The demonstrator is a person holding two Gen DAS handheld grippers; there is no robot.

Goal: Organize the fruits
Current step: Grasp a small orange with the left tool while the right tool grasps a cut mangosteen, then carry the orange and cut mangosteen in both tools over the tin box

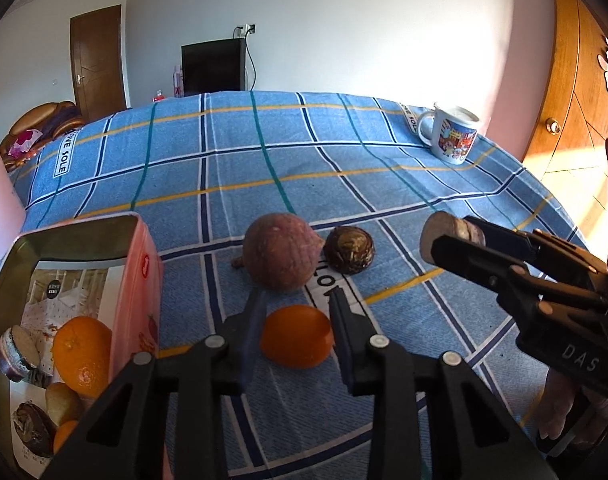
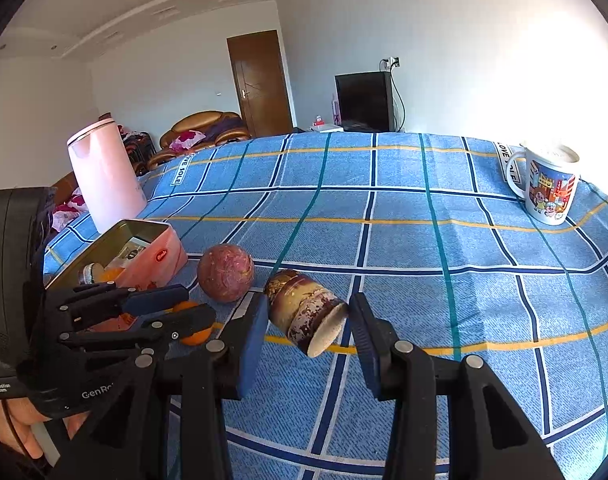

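Observation:
My left gripper (image 1: 296, 312) is open, its fingers on either side of an orange (image 1: 296, 336) that lies on the blue checked cloth. Beyond it lie a reddish-brown round fruit (image 1: 280, 252) and a dark brown scaly fruit (image 1: 350, 250). My right gripper (image 2: 308, 320) is shut on a brown cut-ended piece (image 2: 304, 312) and holds it above the cloth; it also shows in the left wrist view (image 1: 448, 236). A pink tin box (image 1: 136, 280) at the left holds an orange (image 1: 82, 354) and several other pieces. The round fruit (image 2: 225, 273) and the box (image 2: 152, 258) show in the right wrist view.
A printed mug (image 1: 452, 134) stands at the table's far right edge. A pink kettle (image 2: 104, 176) stands at the far left behind the box. The table edge drops off at the right toward a wooden door (image 1: 560, 80).

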